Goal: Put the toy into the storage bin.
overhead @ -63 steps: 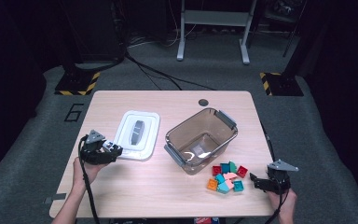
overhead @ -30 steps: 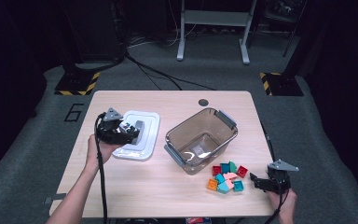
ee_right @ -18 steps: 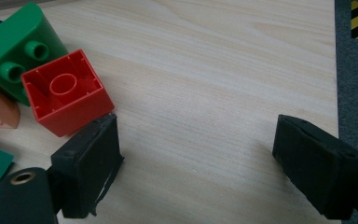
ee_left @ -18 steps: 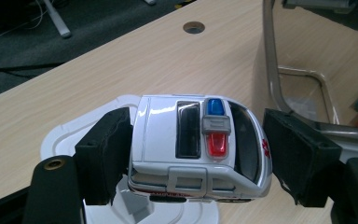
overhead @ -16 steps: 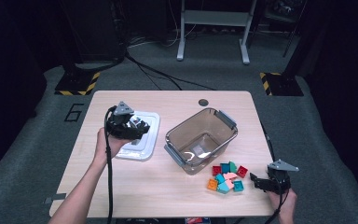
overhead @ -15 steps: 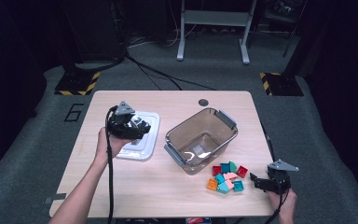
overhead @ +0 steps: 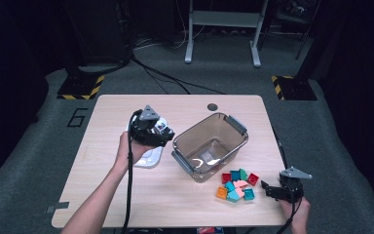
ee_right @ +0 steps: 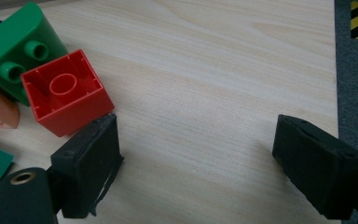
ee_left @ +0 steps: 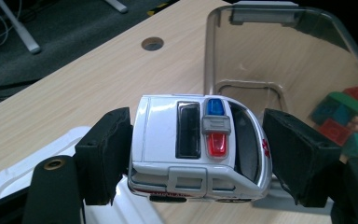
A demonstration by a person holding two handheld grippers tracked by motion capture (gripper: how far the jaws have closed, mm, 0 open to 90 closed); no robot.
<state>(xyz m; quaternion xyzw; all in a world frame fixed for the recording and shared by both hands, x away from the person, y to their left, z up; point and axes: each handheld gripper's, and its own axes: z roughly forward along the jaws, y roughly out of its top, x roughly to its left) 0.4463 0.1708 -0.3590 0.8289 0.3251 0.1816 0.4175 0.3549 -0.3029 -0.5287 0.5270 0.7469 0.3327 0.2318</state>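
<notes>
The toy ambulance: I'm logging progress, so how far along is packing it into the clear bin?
Done: the lid is off and lies on the table, and the left gripper is clamped on the toy ambulance, lifted clear. In hand: carrying it beside the clear bin. Left: it is not yet inside, the bricks are on the table, and the right gripper is open and empty.

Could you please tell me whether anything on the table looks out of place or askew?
Only the small red plastic block beside the right gripper: it lies upside down, hollow underside up, while the green block behind it shows its studs.
</notes>
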